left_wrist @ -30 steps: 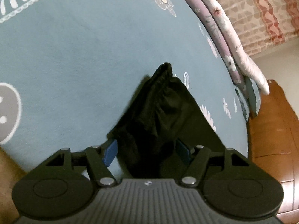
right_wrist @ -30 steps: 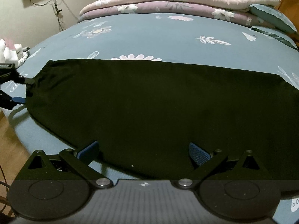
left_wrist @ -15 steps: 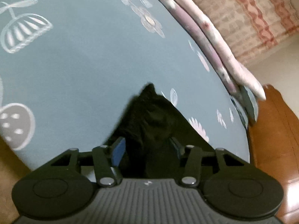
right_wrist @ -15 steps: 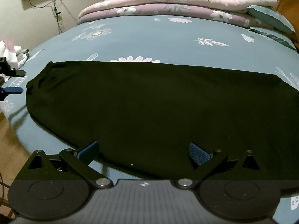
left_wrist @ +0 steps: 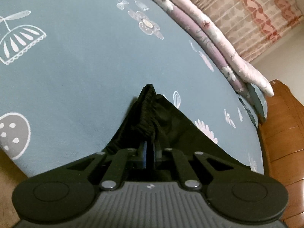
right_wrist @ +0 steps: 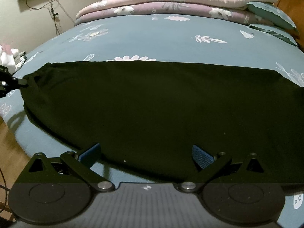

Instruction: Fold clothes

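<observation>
Blue flowery bed (right_wrist: pixel 171 38) with quilts (right_wrist: pixel 171 1) stacked along its far edge, and dark pants (right_wrist: pixel 152 104) spread flat lengthwise along the near edge, waistband end at the left corner. Left gripper (left_wrist: pixel 150 152) is pinched together on the gathered waistband (left_wrist: pixel 146 119), while the right gripper (right_wrist: pixel 146 153) hangs with fingers wide apart over the near hem, gripping nothing. Looks like the legs lie together in one long strip, so I'd guess the crosswise folds are what's left.
</observation>
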A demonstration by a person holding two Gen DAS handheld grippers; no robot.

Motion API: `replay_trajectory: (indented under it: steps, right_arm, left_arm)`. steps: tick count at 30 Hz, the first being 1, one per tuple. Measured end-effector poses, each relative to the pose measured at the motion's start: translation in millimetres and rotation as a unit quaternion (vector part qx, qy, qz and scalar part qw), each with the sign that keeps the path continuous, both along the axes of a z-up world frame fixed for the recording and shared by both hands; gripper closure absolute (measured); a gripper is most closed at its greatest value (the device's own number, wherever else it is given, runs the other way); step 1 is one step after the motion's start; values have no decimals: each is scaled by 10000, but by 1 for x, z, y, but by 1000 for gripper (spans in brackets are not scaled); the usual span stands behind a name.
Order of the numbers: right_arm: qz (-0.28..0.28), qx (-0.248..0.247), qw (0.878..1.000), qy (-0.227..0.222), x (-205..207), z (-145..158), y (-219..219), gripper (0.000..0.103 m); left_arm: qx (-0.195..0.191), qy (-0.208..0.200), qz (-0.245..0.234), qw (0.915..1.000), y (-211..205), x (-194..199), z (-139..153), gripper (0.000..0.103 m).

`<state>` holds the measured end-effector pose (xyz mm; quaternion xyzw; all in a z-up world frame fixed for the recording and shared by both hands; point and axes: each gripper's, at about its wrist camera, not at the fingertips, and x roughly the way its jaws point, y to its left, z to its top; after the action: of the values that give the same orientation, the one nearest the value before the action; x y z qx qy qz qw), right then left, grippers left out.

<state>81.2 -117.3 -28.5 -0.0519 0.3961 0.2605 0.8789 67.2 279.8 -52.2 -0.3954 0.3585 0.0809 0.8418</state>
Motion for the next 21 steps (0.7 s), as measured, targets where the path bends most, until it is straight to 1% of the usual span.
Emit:
replay_trajectory:
  steps: [3, 7, 9, 10, 11, 12, 14, 15, 19, 21]
  right_arm:
    - [42, -24, 10000, -7, 1, -1, 2, 0]
    - [82, -69, 9999, -14, 1, -2, 3, 0]
    - [90, -75, 9999, -19, 1, -2, 2, 0]
    - [88, -74, 9999, -18, 1, -2, 2, 0]
    - [86, -74, 9999, -16, 2, -2, 2, 0]
    - [83, -76, 9999, -16, 2, -2, 2, 0]
    - [74, -75, 9999, -18, 3, -2, 3, 0]
    - [69, -75, 9999, -21, 3, -2, 3, 0]
    - [89, -105, 9999, -41, 3, -3, 4, 0]
    - [97, -104, 9999, -43, 2, -3, 3, 0]
  left_arm:
    - [14, 5, 74, 10000, 1, -7, 1, 99]
    - [-43, 331, 189, 9993, 6, -5, -17, 99]
    - [-118, 404, 230, 9988, 8, -6, -22, 95]
    - [-204, 365, 256, 9988, 10, -8, -21, 91]
    - [-291, 285, 269, 9988, 11, -10, -20, 77]
    - [-370, 182, 281, 9988, 12, -12, -19, 56]
    - [-509, -23, 330, 9982, 13, -16, -16, 34]
    - [-577, -57, 361, 9977, 13, -17, -18, 33]
    - [-943, 62, 364, 9949, 15, -12, -36, 33]
    - [-997, 47, 263, 9947, 14, -5, -40, 33]
